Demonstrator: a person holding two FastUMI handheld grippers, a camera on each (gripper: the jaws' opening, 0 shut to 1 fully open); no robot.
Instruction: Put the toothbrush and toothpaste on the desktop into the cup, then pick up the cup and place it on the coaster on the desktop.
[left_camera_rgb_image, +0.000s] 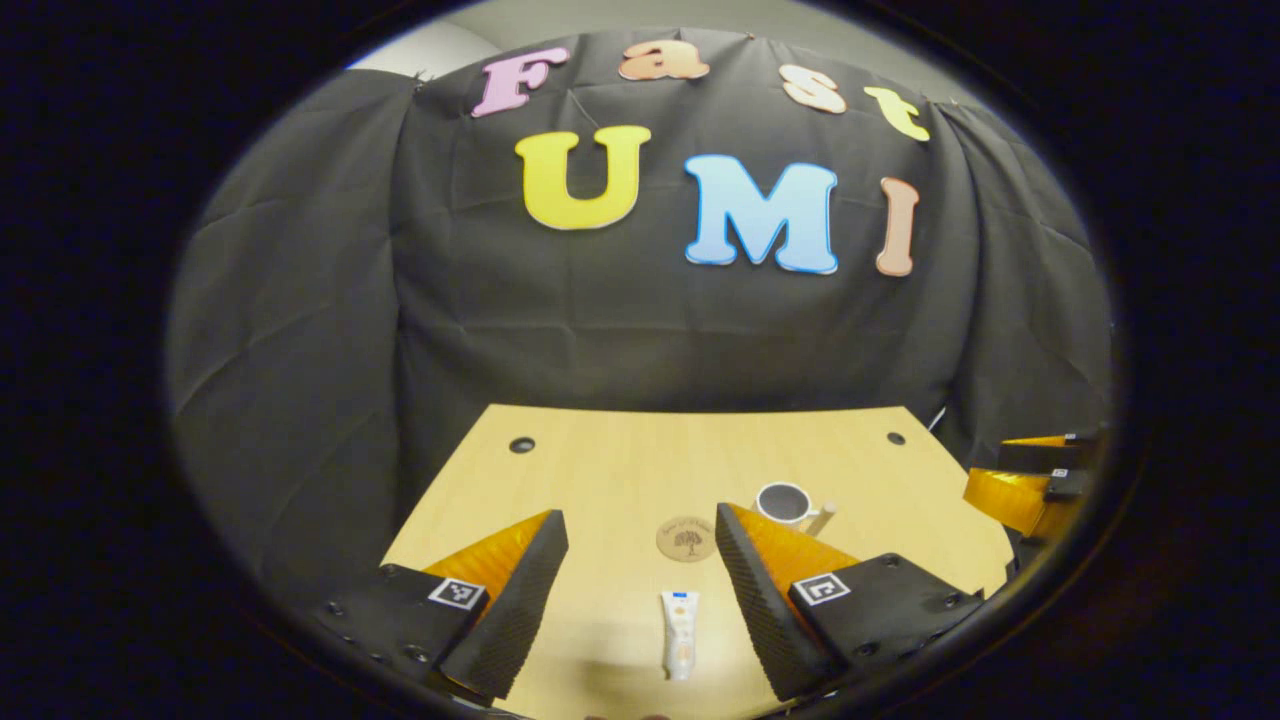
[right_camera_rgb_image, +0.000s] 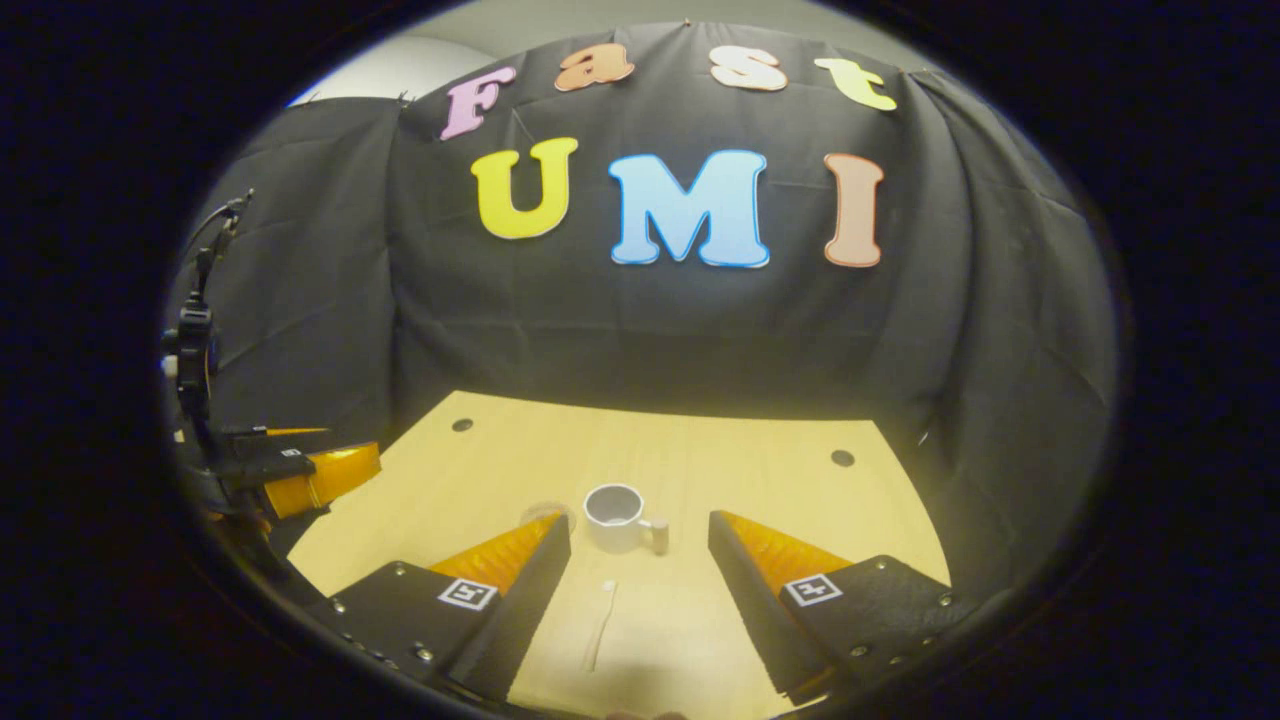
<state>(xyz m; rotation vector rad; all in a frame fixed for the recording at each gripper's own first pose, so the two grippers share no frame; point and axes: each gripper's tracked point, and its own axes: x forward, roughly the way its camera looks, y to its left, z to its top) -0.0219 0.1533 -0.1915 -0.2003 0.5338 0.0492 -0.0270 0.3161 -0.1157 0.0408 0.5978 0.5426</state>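
The toothpaste (left_camera_rgb_image: 680, 632) lies flat near the bench's (left_camera_rgb_image: 620, 470) front edge, lined up between the left gripper's (left_camera_rgb_image: 640, 590) spread, empty fingers, apparently ready for a straight grab. The toothbrush (right_camera_rgb_image: 601, 625) lies likewise between the right gripper's (right_camera_rgb_image: 640, 590) spread fingers. Both grippers hover level above the front edge, facing the cup (right_camera_rgb_image: 615, 517) and the coaster (left_camera_rgb_image: 690, 538) mid-bench.

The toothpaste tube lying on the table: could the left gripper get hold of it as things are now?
Probably yes. The toothpaste tube lies flat on the table, straight between the left gripper's open jaws, with nothing over or against it. The coaster sits farther back, out of the way.
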